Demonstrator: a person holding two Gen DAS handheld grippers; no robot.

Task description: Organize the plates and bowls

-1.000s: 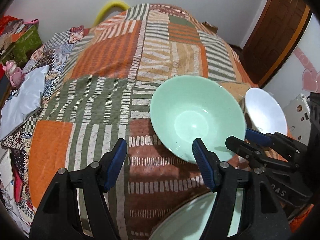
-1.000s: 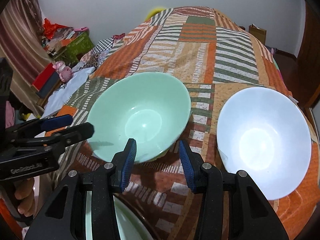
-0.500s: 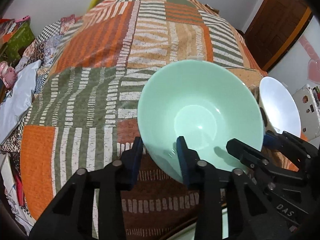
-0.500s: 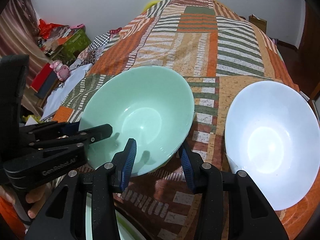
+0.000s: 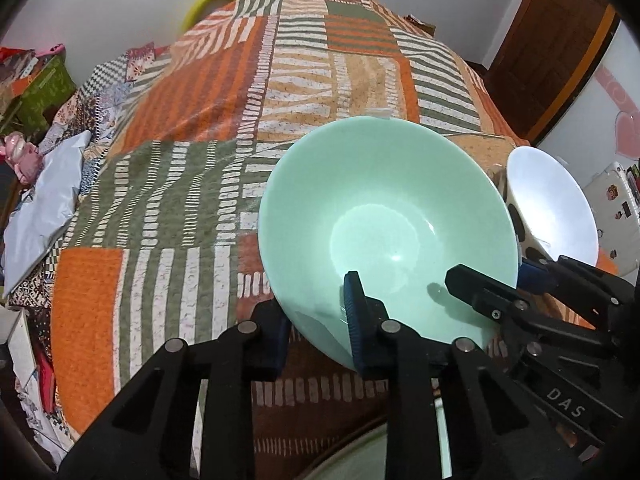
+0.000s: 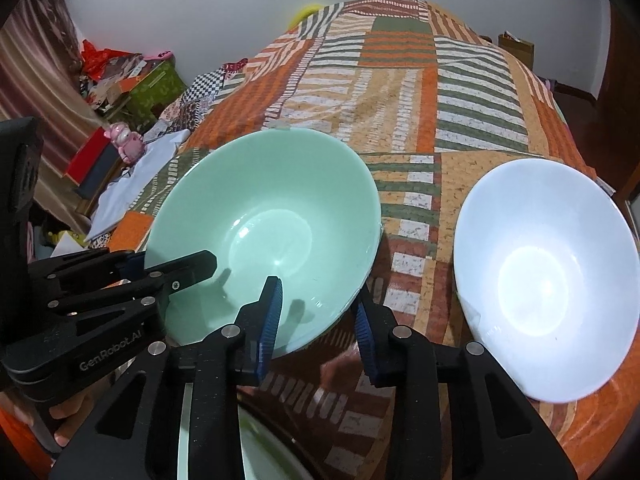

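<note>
A mint-green bowl (image 5: 384, 216) sits tilted on the patchwork bedspread (image 5: 192, 128). My left gripper (image 5: 316, 312) straddles its near rim, one pad inside and one under the outer wall. Its jaws are closing and press on the wall. My right gripper (image 6: 318, 308) straddles the same bowl (image 6: 264, 216) at its right near rim. Its jaws are closing too, with a small gap still showing at the outer pad. A white bowl (image 6: 544, 276) rests to the right, apart from both grippers. The edge of a pale green plate (image 6: 208, 440) shows below the grippers.
The bed fills most of both views, with a dark wooden door (image 5: 552, 40) beyond its far right corner. Along the left side lie a white cloth (image 6: 132, 184), a pink toy (image 6: 124, 140) and a green box (image 6: 156, 84). A hand (image 6: 68, 420) holds the left gripper.
The left gripper's jaws went from wide apart beside the green bowl to closed over its near rim. The right gripper's jaws narrowed around the rim. The bowl now looks larger and more tilted.
</note>
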